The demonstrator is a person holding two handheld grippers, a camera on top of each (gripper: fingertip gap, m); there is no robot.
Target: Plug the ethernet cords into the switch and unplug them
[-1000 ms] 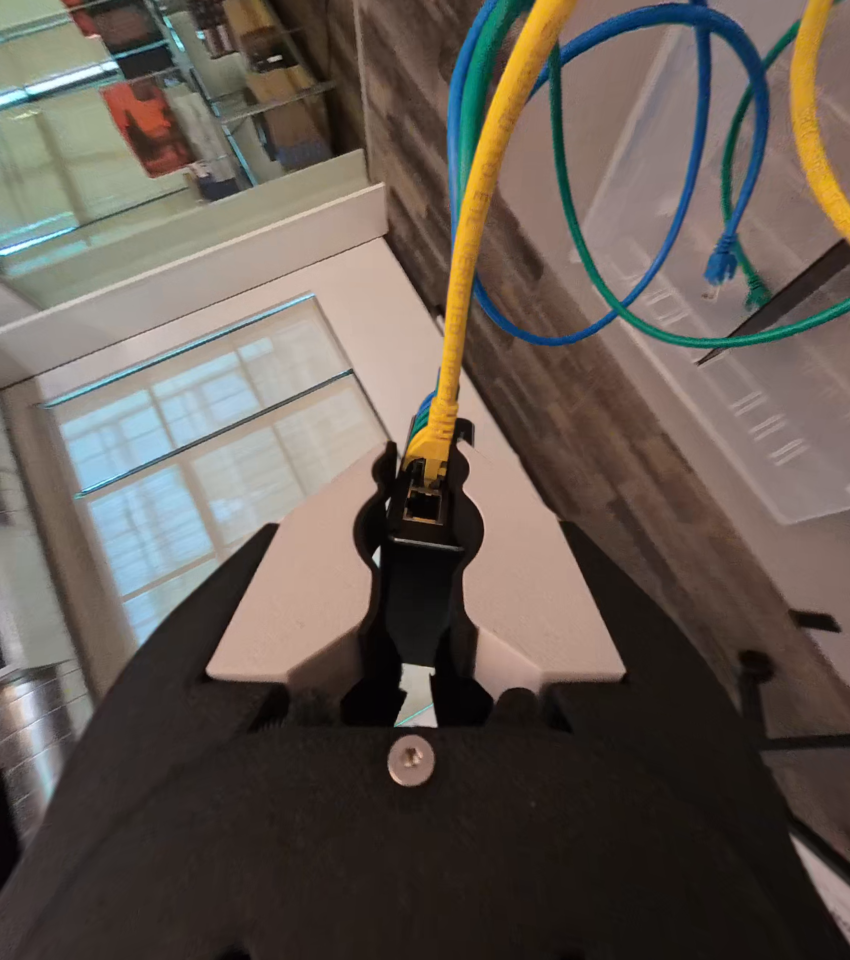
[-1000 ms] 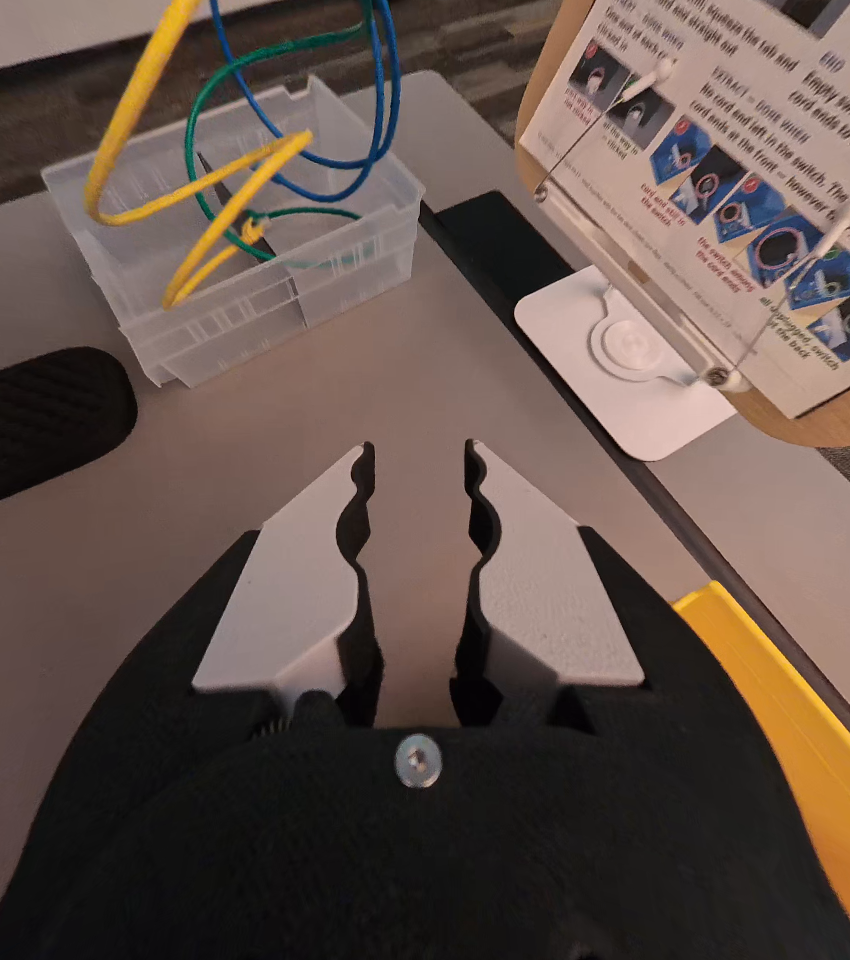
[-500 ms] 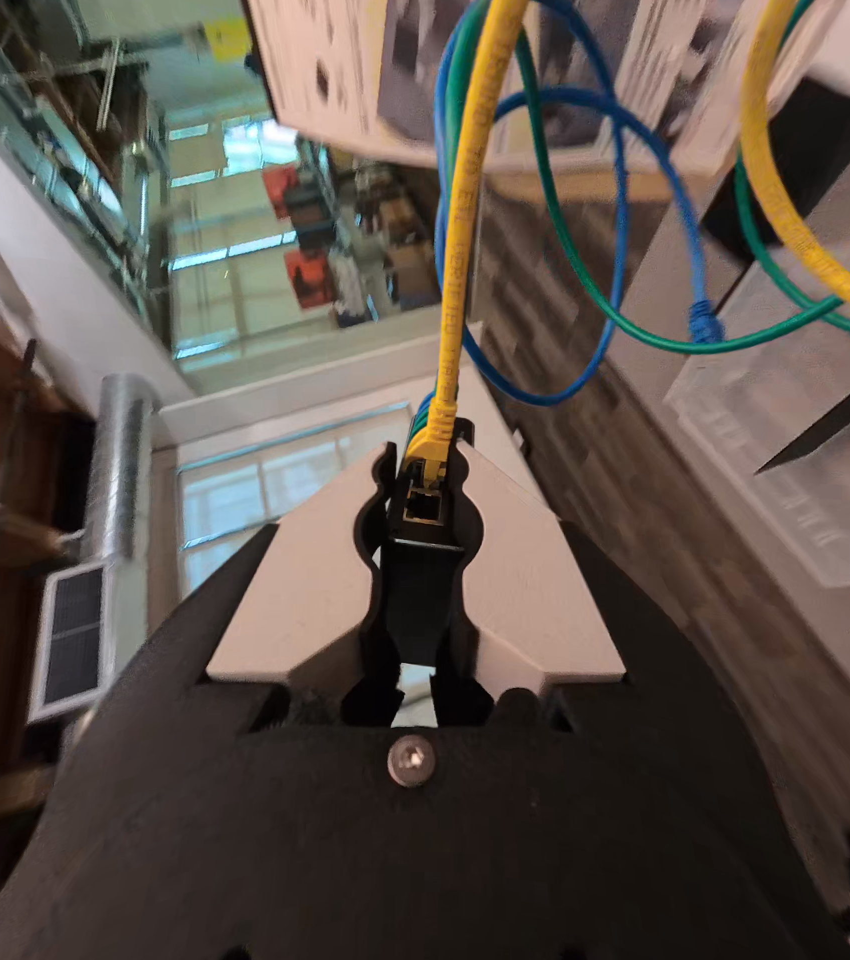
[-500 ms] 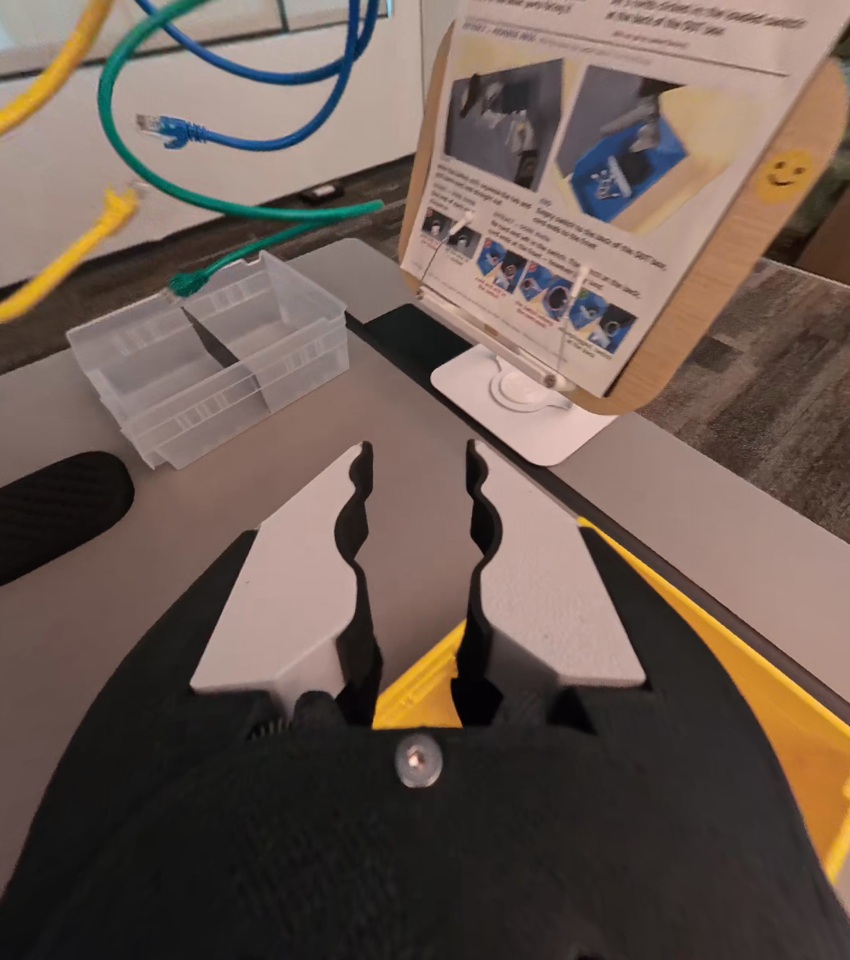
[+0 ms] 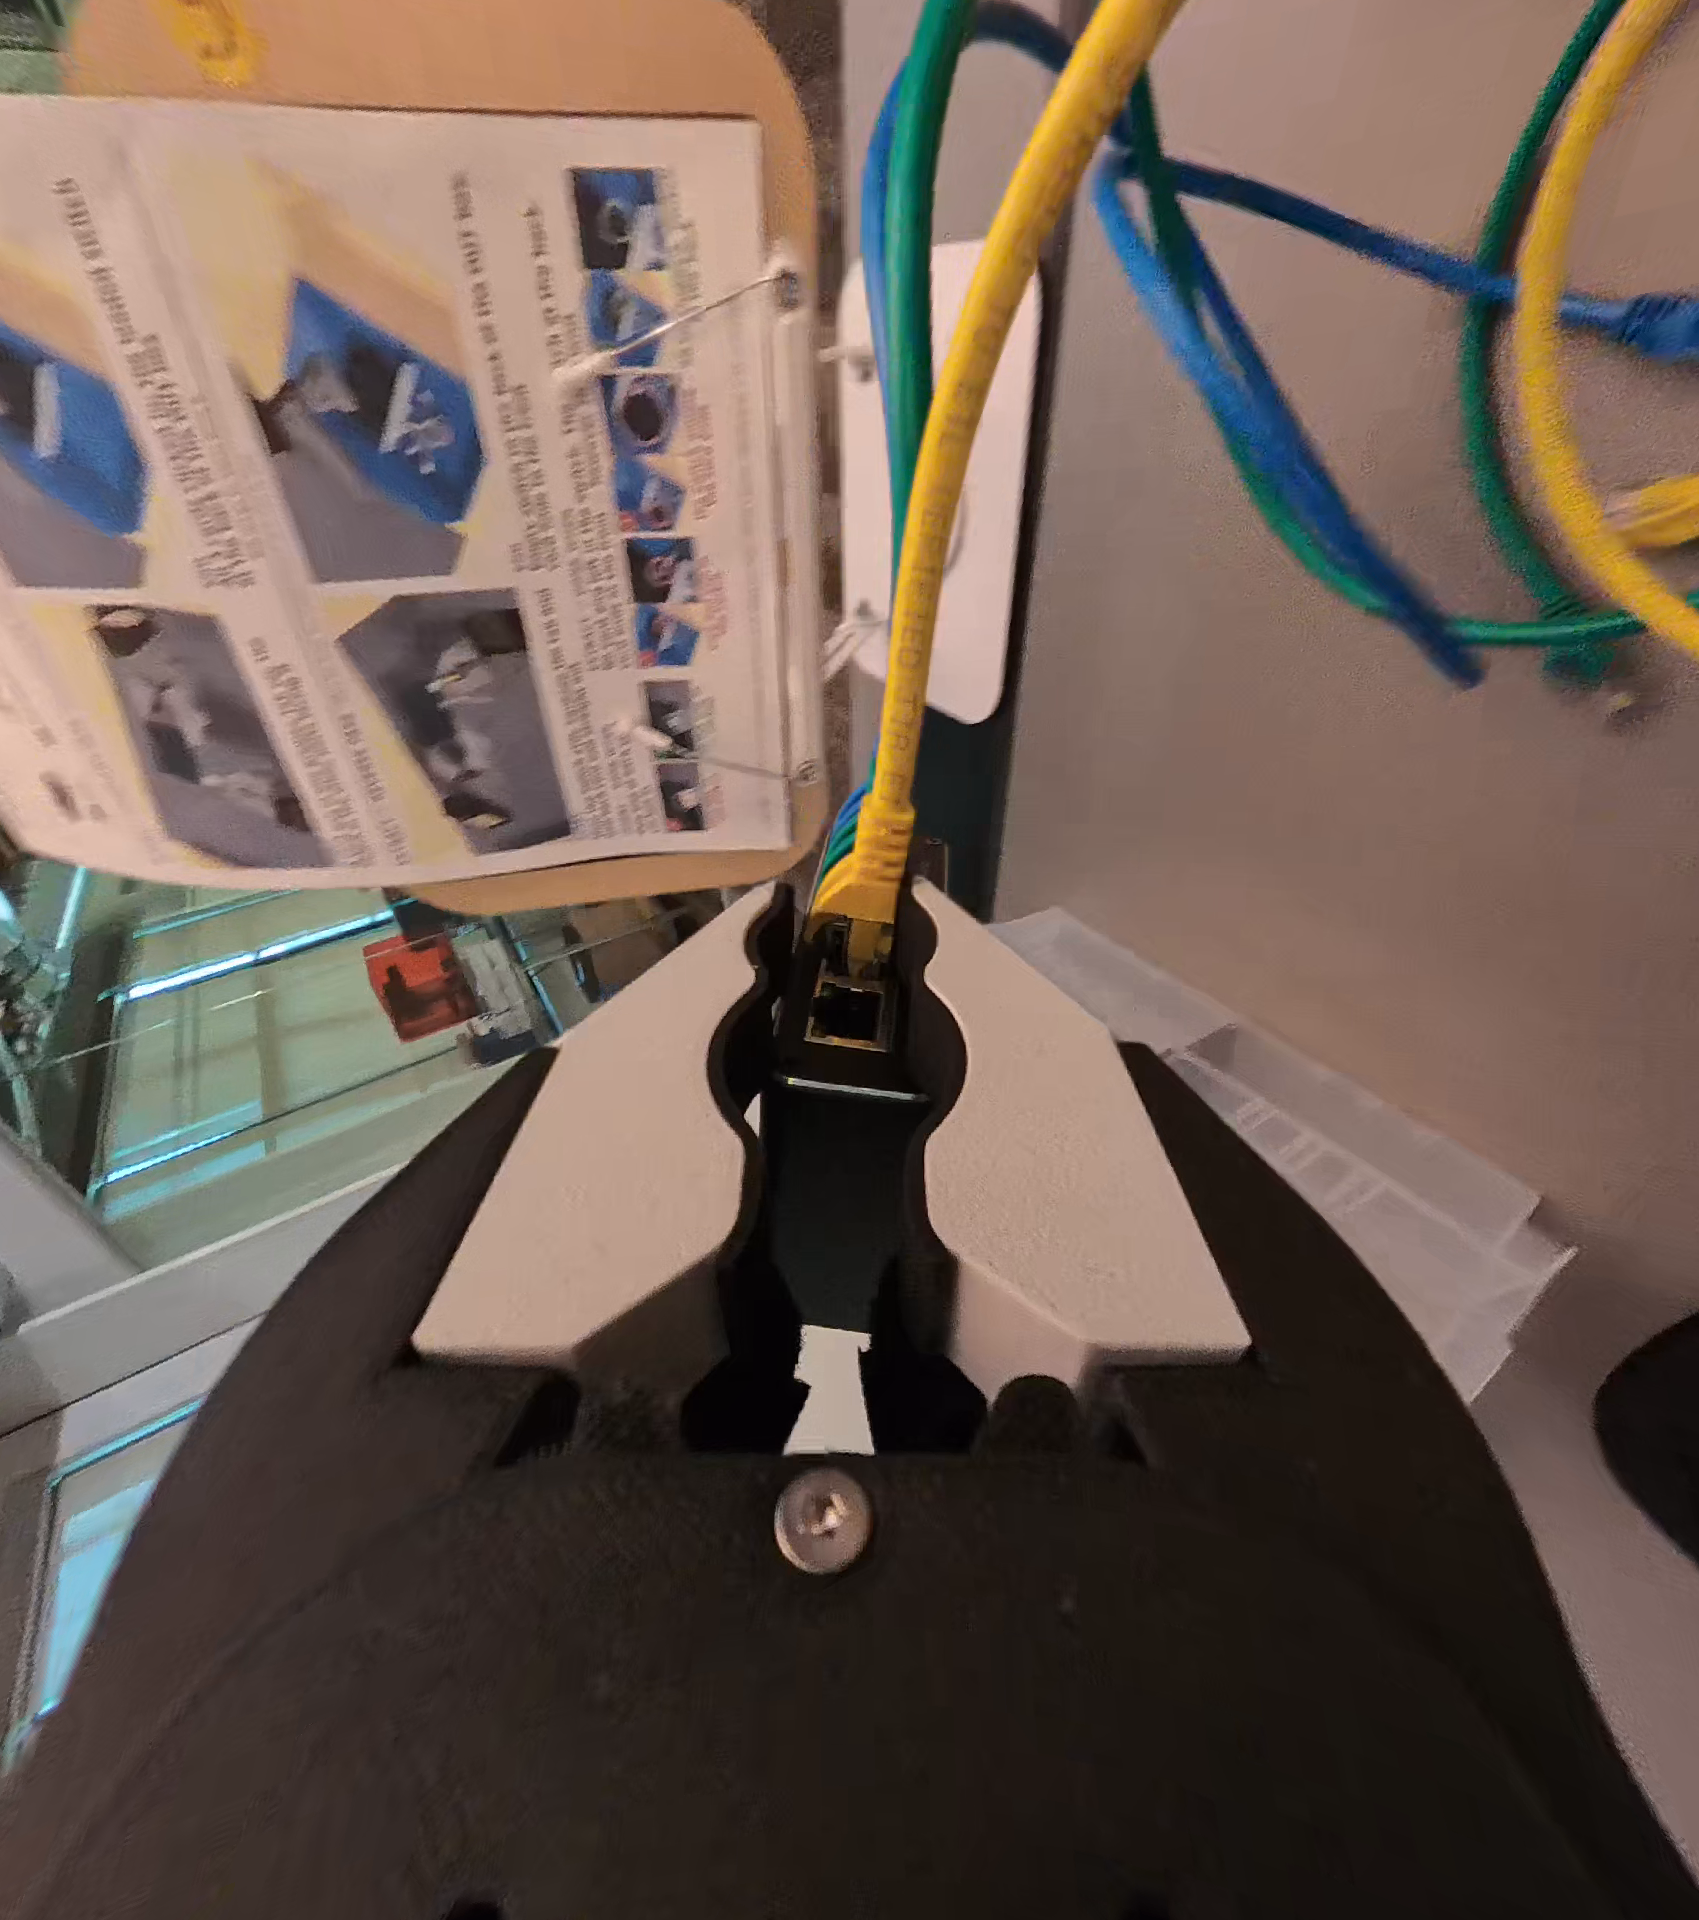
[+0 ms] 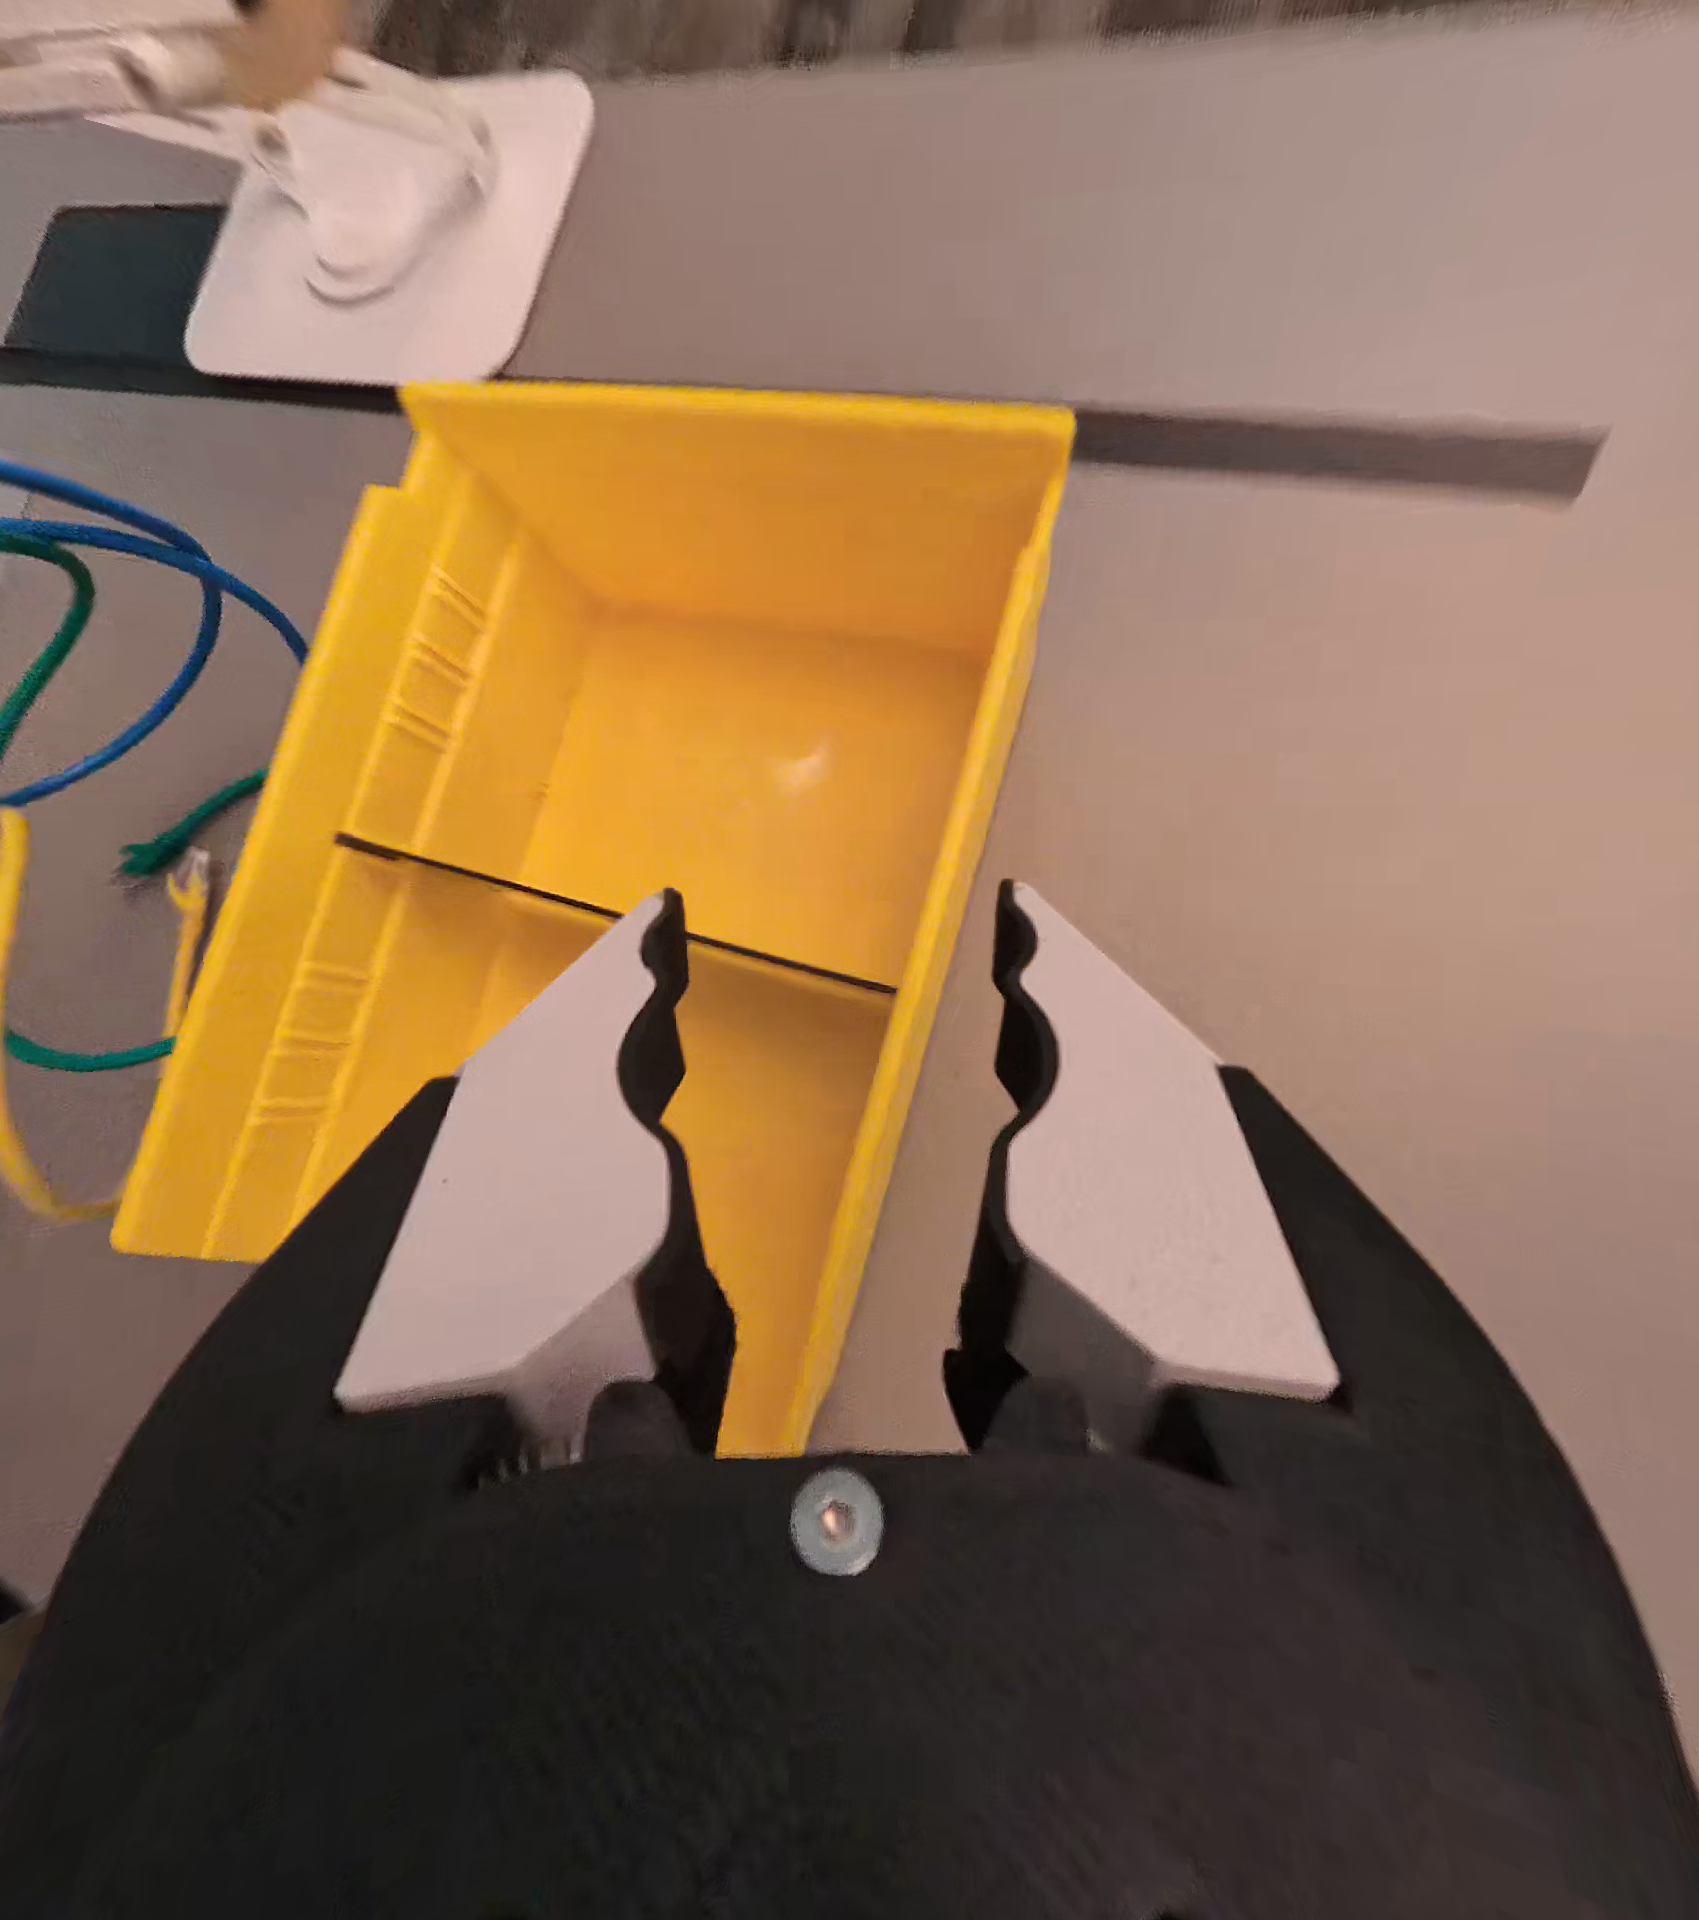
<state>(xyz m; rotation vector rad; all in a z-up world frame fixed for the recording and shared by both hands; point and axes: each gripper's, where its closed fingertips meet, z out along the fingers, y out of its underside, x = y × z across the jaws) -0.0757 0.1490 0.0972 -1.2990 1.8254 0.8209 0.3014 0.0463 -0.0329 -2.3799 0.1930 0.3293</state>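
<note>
Black and small, the switch (image 5: 843,1112) sits squeezed tight in the left gripper (image 5: 843,935) with the yellow cord (image 5: 912,582) plugged in, while the right gripper (image 6: 834,914) hangs wide open, holding nothing, over the yellow bin (image 6: 720,488).

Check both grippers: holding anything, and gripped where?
Left gripper is shut on the black switch, clamped across its narrow body, cords still plugged in. Right gripper is open and holds nothing, above the yellow bin.
</note>
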